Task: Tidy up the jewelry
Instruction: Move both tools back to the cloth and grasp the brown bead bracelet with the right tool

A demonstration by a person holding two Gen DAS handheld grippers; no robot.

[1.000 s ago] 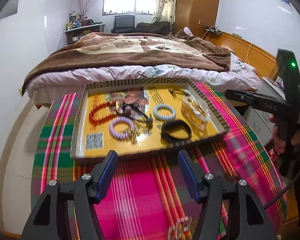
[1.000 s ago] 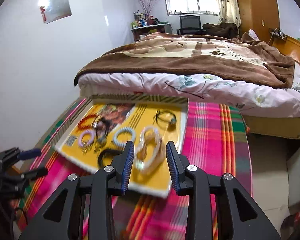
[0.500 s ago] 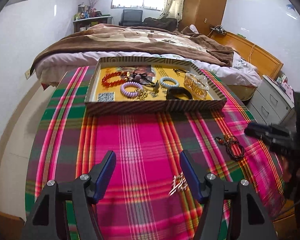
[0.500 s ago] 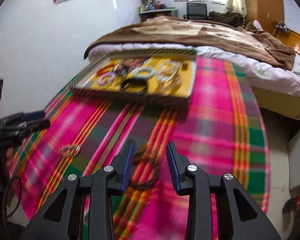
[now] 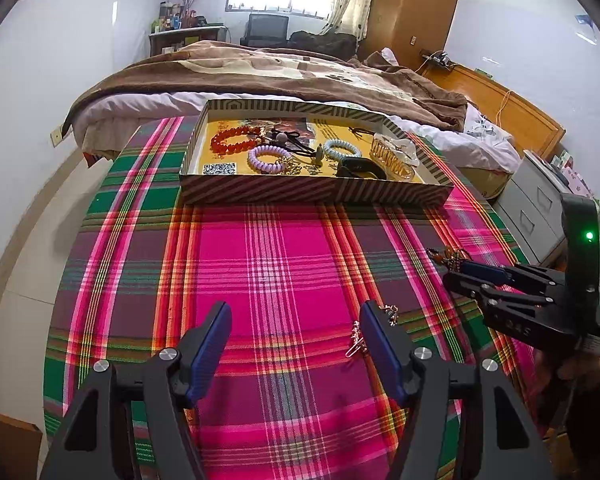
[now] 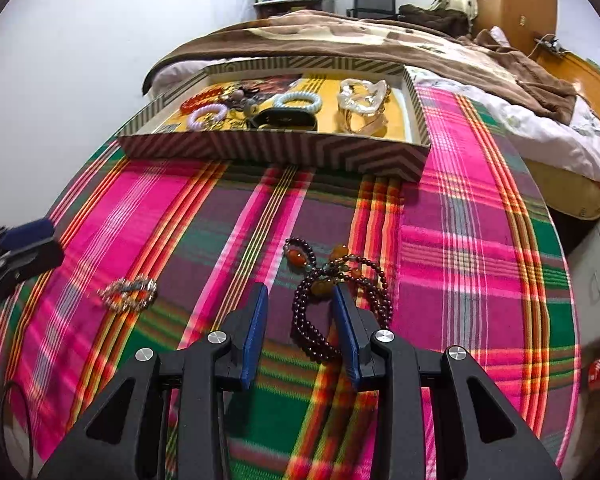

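Observation:
A striped tray [image 5: 316, 194] with a yellow floor holds several bracelets, hair ties and a clear clip; it also shows in the right wrist view [image 6: 276, 150]. A dark red bead necklace [image 6: 320, 300] with amber beads lies on the plaid cloth, partly between the fingers of my open right gripper [image 6: 300, 316]. A silver chain piece [image 6: 128, 294] lies to its left, and shows by my left gripper's right finger [image 5: 356, 342]. My left gripper [image 5: 296, 328] is open and empty above the cloth. The right gripper shows at the right [image 5: 460, 276].
The plaid cloth [image 5: 268, 272] covers the table. A bed with a brown blanket [image 5: 284, 72] stands behind it. A grey drawer unit [image 5: 536, 204] is at the right. The left gripper's fingertip [image 6: 24, 236] sits at the left edge.
Both grippers pulled back from the tray toward the near end of the table. The right gripper came down over the bead necklace, its fingers now astride it.

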